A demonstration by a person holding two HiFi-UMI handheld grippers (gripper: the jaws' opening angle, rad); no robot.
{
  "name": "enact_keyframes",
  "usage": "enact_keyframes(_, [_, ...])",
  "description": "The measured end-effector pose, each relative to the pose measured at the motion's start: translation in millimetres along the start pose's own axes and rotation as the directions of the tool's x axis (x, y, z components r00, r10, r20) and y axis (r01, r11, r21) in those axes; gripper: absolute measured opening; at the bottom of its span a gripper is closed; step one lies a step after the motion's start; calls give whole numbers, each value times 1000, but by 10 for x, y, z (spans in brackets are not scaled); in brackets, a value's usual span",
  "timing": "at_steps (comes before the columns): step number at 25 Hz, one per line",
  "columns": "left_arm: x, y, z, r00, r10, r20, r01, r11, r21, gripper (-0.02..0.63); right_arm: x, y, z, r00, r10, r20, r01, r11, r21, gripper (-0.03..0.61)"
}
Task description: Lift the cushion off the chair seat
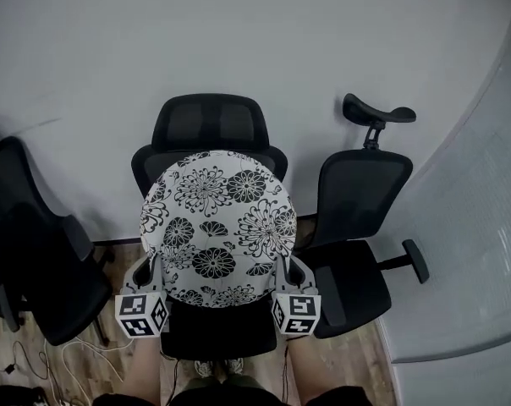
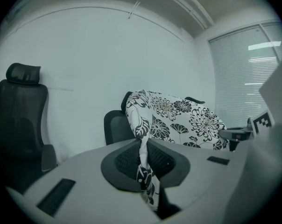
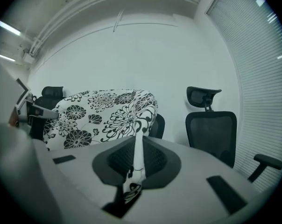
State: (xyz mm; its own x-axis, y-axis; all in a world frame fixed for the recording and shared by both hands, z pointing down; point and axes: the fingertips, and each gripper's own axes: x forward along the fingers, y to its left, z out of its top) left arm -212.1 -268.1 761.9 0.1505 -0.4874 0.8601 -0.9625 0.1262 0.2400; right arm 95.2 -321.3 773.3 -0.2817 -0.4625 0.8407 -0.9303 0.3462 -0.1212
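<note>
Black-white cushion [image 1: 217, 227] edges clamped in left tongs [image 1: 146, 266], right tongs [image 1: 289, 268].

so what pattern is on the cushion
The cushion is white with black flowers and leaves, a bold floral print. It shows best in the head view.

one floral cushion [image 1: 217, 227], a left gripper [image 1: 145, 266] and a right gripper [image 1: 288, 266], at least three black office chairs [image 1: 209, 123] [image 1: 361, 201] [image 1: 44, 269]

No readable text, brand or number anywhere here, honestly. Closest thing is the black-and-white square code patterns on the left white marker cube [image 1: 141, 315] and the right white marker cube [image 1: 295, 315], and those are just blocky machine markers, not letters or digits.
</note>
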Motion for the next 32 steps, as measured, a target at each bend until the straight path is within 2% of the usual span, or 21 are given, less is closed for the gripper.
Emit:
enact_keyframes(8, [-47,-2,-37,997,-10,74,9,1000,10,31,-72,16,23,997,4,77,-1,999,-33,37])
enact_keyframes(17, [63,43,-73,998,-17,68,16,1000,14,31,16,-11,-41,997,-4,73,6,1000,-26,37])
enact_keyframes(24, [111,90,-173,994,-51,92,52,998,-18,31,-26,7,-41,996,-37,80,42,998,-53,37])
enact_keyframes(32, [201,166,-133,995,-100,-6,100,992,-82,31,-99,45,139,995,-96,-37,93,993,-78,37])
